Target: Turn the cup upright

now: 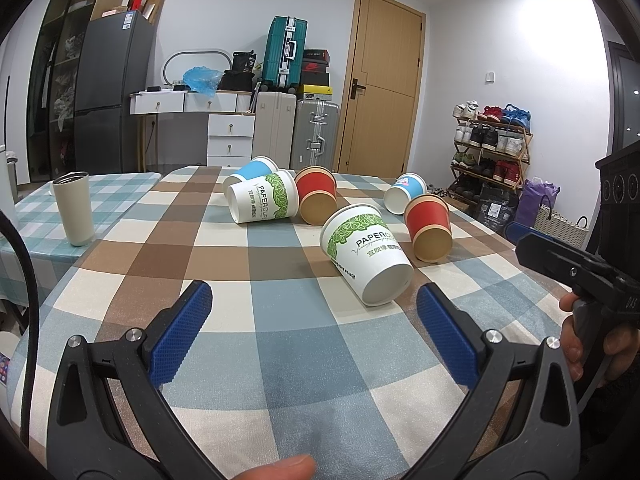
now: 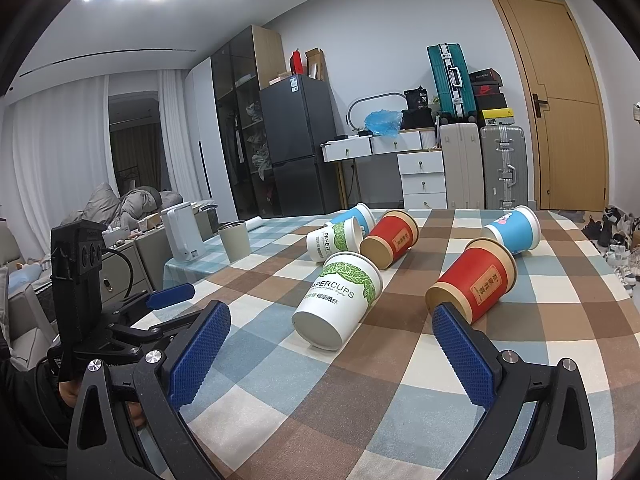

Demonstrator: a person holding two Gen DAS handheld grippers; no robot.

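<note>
Several paper cups lie on their sides on the checked tablecloth. Nearest is a white and green cup, also in the right wrist view, its base toward me. A red cup lies right of it, seen too in the right wrist view. Farther back lie another white and green cup, a red cup and two blue cups. My left gripper is open and empty, short of the nearest cup. My right gripper is open and empty, its right pad just in front of the red cup.
A grey tumbler stands upright at the table's left. A white kettle stands beyond it. The table's right edge drops toward a shoe rack. Suitcases and a fridge stand behind.
</note>
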